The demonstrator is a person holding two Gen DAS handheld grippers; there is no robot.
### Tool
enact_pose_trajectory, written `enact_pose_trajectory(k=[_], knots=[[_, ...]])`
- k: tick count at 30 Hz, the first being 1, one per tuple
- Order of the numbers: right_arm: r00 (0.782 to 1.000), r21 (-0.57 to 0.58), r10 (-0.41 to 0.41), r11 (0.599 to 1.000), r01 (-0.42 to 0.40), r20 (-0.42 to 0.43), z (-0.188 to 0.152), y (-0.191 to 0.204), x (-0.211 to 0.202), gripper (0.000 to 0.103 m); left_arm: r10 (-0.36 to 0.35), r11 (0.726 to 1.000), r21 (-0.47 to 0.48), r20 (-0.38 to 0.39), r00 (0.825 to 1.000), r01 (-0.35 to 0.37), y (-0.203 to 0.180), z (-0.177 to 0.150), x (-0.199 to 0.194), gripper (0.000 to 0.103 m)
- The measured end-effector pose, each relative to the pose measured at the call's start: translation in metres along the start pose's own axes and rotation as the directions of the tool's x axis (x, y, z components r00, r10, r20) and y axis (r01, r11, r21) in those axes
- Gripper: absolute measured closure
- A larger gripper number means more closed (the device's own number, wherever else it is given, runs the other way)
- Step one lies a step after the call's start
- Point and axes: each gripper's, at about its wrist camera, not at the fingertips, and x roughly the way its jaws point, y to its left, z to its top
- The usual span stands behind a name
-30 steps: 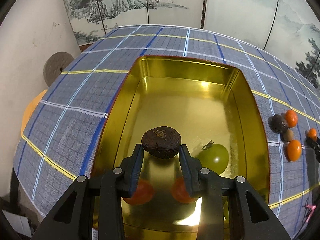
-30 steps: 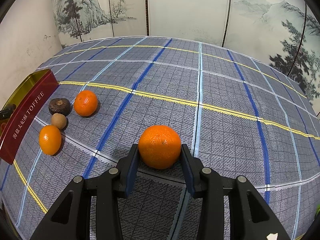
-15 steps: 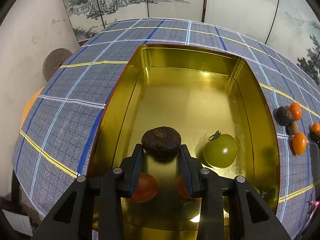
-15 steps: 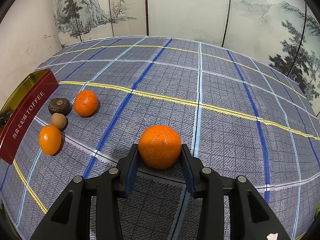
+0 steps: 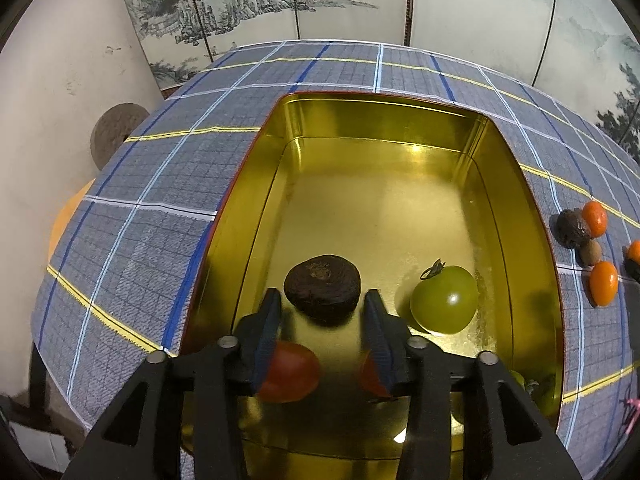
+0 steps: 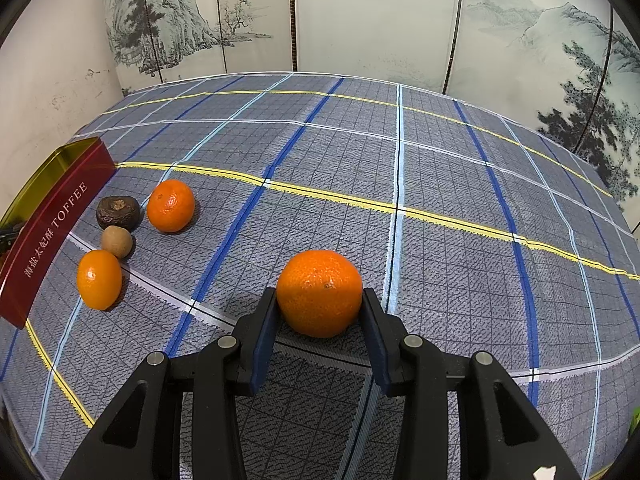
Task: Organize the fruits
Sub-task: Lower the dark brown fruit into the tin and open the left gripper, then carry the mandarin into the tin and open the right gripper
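In the left wrist view my left gripper (image 5: 322,304) is over the open gold tin (image 5: 384,120). Its jaws stand slightly apart from a dark brown wrinkled fruit (image 5: 322,289) that lies on the tin floor between them. A green tomato (image 5: 445,305) lies to its right and two red tomatoes (image 5: 290,372) sit under the fingers. In the right wrist view my right gripper (image 6: 319,308) is shut on an orange mandarin (image 6: 319,293) just above the plaid cloth.
Beside the tin's red TOFFEE side (image 6: 52,228) lie two mandarins (image 6: 171,205) (image 6: 99,279), a dark fruit (image 6: 118,212) and a small tan fruit (image 6: 116,241). The same group shows in the left wrist view (image 5: 576,228). A painted screen (image 6: 360,20) stands behind the table.
My left gripper lowered into the tin and its jaws opened, leaving the dark fruit on the tin floor. The right gripper and its mandarin have not moved.
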Motion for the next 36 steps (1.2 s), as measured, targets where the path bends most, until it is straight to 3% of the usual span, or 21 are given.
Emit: enact_pose_trajectory(k=[14, 25, 30, 36], knots=[[1.0, -0.002, -0.002, 1.0, 0.002, 0.0, 0.0, 0.001, 0.0, 0.066, 0.019, 0.999, -0.042, 0.112, 0.994, -0.015, 0.011, -0.013, -0.051, 0.044], [1.0, 0.002, -0.01, 1.0, 0.01, 0.018, 0.0, -0.003, -0.004, 0.066, 0.044, 0.995, -0.09, 0.137, 0.99, -0.031, 0.022, -0.025, -0.072, 0.038], [0.999, -0.017, 0.014, 1.0, -0.013, 0.046, 0.005, 0.008, -0.019, 0.066, 0.049, 0.993, -0.113, 0.14, 0.989, -0.033, 0.027, -0.029, -0.076, 0.034], [0.99, -0.079, 0.111, 0.991, -0.105, 0.088, 0.023, 0.045, -0.041, 0.066, 0.055, 0.99, -0.137, 0.135, 0.989, -0.036, 0.032, -0.032, -0.078, 0.034]])
